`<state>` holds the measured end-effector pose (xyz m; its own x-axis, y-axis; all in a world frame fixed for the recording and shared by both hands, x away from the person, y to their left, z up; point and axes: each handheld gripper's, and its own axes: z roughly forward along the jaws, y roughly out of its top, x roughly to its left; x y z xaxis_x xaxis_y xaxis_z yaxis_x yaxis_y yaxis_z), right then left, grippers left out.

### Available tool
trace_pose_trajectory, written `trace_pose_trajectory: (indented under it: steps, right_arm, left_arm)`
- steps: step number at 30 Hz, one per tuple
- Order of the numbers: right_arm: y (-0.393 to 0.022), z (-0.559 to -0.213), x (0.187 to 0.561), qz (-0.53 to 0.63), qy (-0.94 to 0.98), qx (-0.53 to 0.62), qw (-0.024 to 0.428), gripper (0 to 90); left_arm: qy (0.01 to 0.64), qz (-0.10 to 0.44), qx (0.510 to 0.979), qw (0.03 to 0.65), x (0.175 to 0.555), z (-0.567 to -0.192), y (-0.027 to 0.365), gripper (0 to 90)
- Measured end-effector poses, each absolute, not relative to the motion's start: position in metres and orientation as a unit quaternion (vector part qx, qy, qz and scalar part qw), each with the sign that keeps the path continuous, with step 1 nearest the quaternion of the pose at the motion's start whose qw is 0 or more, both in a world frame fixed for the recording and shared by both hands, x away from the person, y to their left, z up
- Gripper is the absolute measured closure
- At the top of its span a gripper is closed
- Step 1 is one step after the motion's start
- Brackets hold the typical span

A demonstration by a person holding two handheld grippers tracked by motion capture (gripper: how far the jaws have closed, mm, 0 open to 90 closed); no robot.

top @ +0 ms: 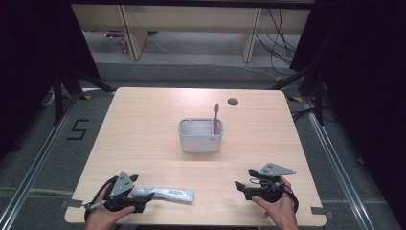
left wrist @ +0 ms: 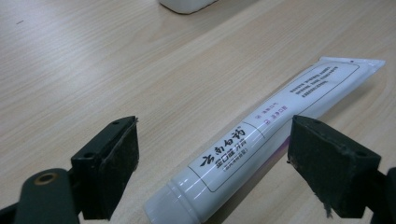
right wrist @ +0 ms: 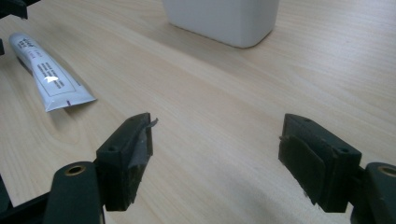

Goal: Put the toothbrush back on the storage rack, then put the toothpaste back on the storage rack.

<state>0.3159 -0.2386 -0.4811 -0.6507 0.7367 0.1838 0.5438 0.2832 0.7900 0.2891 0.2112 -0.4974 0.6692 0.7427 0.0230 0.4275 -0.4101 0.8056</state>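
Presently the toothpaste tube [left wrist: 261, 135] lies flat on the bench [top: 143, 134], unlifted, between the left gripper's [left wrist: 212, 161] released fingers (right gripper [right wrist: 215, 158] likewise released, idle); grasp and transfer to the holder [top: 200, 135] judged outstanding.

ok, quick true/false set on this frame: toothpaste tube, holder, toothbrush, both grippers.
1. The toothpaste tube lies flat on the table. True.
2. The left gripper is shut on the tube. False: its jaws are open, with the tube lying between them.
3. The toothbrush lies on the table beside the tube. False: it stands in the white holder.
4. The right gripper is open and holds nothing. True.
5. The holder sits at the table's near edge. False: it sits near the middle.
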Motion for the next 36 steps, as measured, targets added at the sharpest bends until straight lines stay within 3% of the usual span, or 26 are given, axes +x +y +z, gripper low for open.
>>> trace_pose_trajectory:
  steps: [7, 13, 16, 17, 22, 23, 26, 30, 33, 36]
  right_arm:
    - [-0.241, -0.485, 0.309, 0.435, 0.802, 0.39, 0.121, 25.5]
    - [-0.242, -0.485, 0.295, 0.433, 0.8, 0.403, 0.101, 24.2]
    - [-0.245, -0.487, 0.292, 0.423, 0.809, 0.39, 0.118, 24.0]
    - [-0.244, -0.487, 0.289, 0.421, 0.809, 0.398, 0.1, 24.1]
    - [-0.247, -0.488, 0.284, 0.417, 0.808, 0.404, 0.099, 24.1]
    - [-0.249, -0.488, 0.286, 0.414, 0.814, 0.39, 0.118, 24.1]
    - [-0.249, -0.488, 0.283, 0.413, 0.811, 0.402, 0.105, 24.2]
    - [-0.252, -0.489, 0.285, 0.407, 0.815, 0.394, 0.124, 24.4]
    - [-0.252, -0.489, 0.283, 0.412, 0.811, 0.404, 0.1, 24.4]
    - [-0.254, -0.49, 0.284, 0.407, 0.815, 0.395, 0.121, 24.6]
  left_arm:
    - [0.356, 0.193, 0.817, 0.41, 0.289, -0.497, 0.211, 16.0]
    - [0.352, 0.194, 0.821, 0.404, 0.289, -0.497, 0.212, 16.0]
    - [0.35, 0.195, 0.824, 0.4, 0.289, -0.497, 0.213, 16.0]
    - [0.352, 0.195, 0.824, 0.399, 0.289, -0.497, 0.213, 16.0]
    - [0.355, 0.196, 0.818, 0.408, 0.289, -0.497, 0.211, 16.0]
    - [0.349, 0.196, 0.823, 0.403, 0.289, -0.497, 0.211, 16.0]
    - [0.345, 0.195, 0.829, 0.394, 0.289, -0.495, 0.21, 16.0]
    - [0.338, 0.187, 0.833, 0.396, 0.29, -0.496, 0.209, 16.2]
    - [0.334, 0.182, 0.836, 0.395, 0.289, -0.495, 0.208, 16.2]
    - [0.33, 0.181, 0.837, 0.398, 0.289, -0.496, 0.205, 16.2]
